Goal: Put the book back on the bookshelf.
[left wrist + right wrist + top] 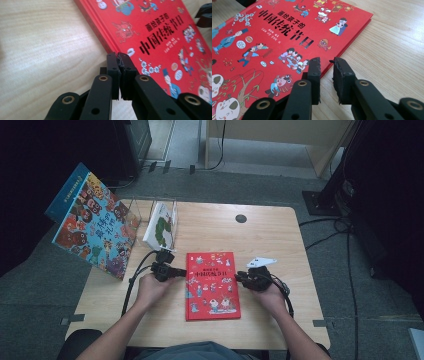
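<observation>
Red book [212, 285] lay flat between tongs, ungrasped; left gripper [118, 55] clenched empty, right gripper [327, 62] parted; lifting judged undone

Looking down and forward from above the near side of the table [280, 227], taking in its whole top. Riding low and close on each gripper, aimed inward across the tabletop from opposite sides. Shared across all three: the red book [212, 285] [160, 37] [274, 42].

Black grippers [175, 271], brass-ringed pivots, trailing black cables.
</observation>
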A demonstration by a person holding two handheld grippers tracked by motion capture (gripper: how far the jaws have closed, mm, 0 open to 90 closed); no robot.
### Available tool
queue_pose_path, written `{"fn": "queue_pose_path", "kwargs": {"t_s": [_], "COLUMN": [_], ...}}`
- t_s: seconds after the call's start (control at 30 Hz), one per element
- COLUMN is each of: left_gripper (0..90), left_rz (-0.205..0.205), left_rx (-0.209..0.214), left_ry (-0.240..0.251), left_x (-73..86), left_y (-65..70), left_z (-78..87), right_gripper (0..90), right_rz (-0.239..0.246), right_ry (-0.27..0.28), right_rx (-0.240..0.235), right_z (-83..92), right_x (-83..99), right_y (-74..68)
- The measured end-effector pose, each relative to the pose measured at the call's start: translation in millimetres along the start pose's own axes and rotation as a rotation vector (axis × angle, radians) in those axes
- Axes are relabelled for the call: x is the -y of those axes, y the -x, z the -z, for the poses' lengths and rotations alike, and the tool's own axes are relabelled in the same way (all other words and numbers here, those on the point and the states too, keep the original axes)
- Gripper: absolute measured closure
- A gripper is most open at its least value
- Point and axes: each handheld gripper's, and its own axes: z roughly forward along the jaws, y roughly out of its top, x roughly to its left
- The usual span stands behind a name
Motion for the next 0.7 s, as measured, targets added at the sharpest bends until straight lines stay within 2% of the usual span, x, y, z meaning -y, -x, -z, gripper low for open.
{"fn": "queue_pose_path", "kwargs": {"t_s": [0.17,0.23,0.33,0.47,0.7], "left_gripper": [85.5,86.4,86.8,86.4,85.9], "left_rz": [0.002,0.002,-0.002,-0.008,-0.009], "left_rx": [0.007,0.008,0.004,0.005,-0.002], "left_ry": [-0.003,-0.004,-0.019,-0.026,-0.035], "left_x": [2.3,3.6,6.0,9.0,11.6], "left_y": [0.6,2.3,3.8,6.9,8.4], "left_z": [8.6,12.5,13.2,11.4,8.5], "right_gripper": [66.7,62.9,62.2,61.4,63.6], "right_rz": [-0.067,-0.112,-0.124,-0.204,-0.265], "right_ry": [-0.005,0.005,0.012,-0.013,-0.056], "right_rx": [-0.046,-0.076,-0.052,-0.068,-0.080], "right_z": [3.8,7.0,12.0,9.8,2.6], "right_x": [-2.6,-4.2,-7.1,-6.8,-0.3], "right_y": [0.9,1.4,-1.3,-3.5,1.4]}}
